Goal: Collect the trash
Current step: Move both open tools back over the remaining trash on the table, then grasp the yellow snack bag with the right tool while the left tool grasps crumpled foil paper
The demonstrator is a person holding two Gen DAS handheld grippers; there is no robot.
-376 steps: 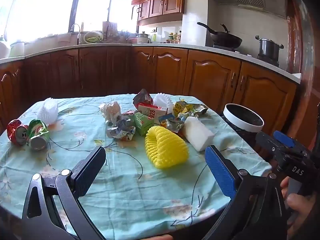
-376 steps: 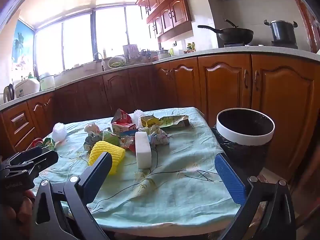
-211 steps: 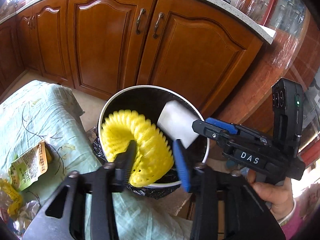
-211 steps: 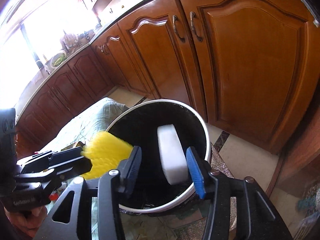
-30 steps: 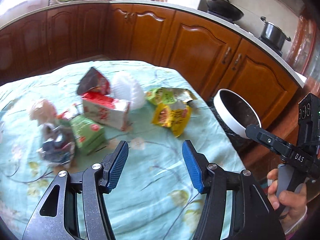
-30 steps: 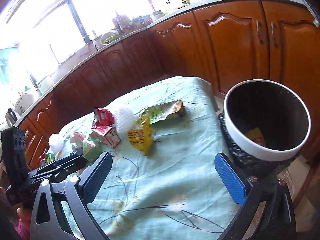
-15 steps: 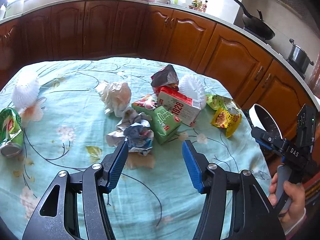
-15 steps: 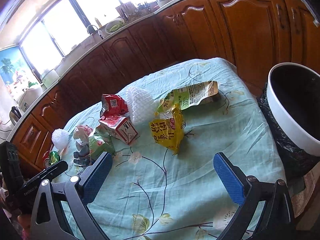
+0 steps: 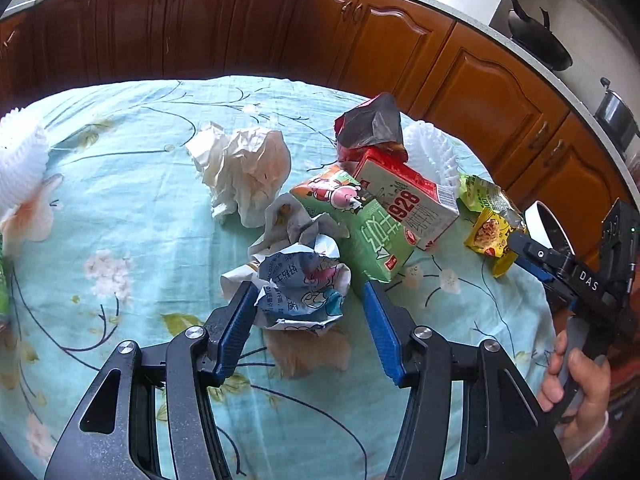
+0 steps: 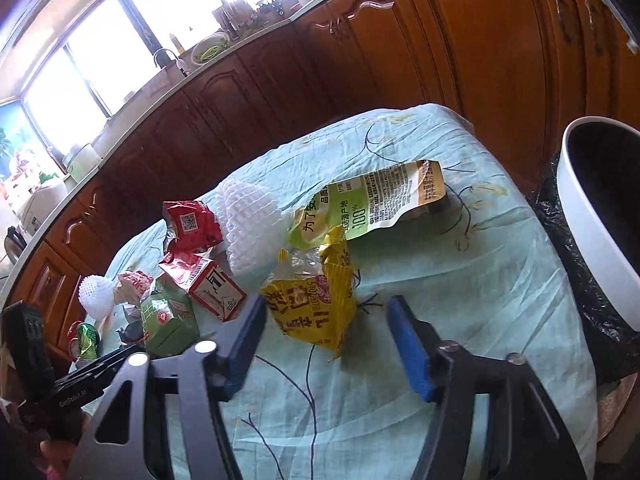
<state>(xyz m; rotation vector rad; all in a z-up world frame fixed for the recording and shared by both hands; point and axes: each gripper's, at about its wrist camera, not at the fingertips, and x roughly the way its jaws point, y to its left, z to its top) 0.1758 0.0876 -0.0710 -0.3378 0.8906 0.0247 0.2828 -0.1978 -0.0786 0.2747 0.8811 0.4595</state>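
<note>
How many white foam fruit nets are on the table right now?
2. One foam net stands behind the red carton, beside the red wrapper. The other foam net is at the table's far left edge. More could be hidden under the pile.

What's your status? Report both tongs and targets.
Left tongs closing around crumpled blue-white wrapper. Right tongs closing around yellow snack bag. Neither pinched yet. Nothing blocking.

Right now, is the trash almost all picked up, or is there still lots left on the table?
Lots left. Nothing is gripped yet: the left gripper is closing around a crumpled wrapper, the right gripper around a yellow snack bag. Two cartons, tissue, the green bag and more wait. The bin stands beside the table.
</note>
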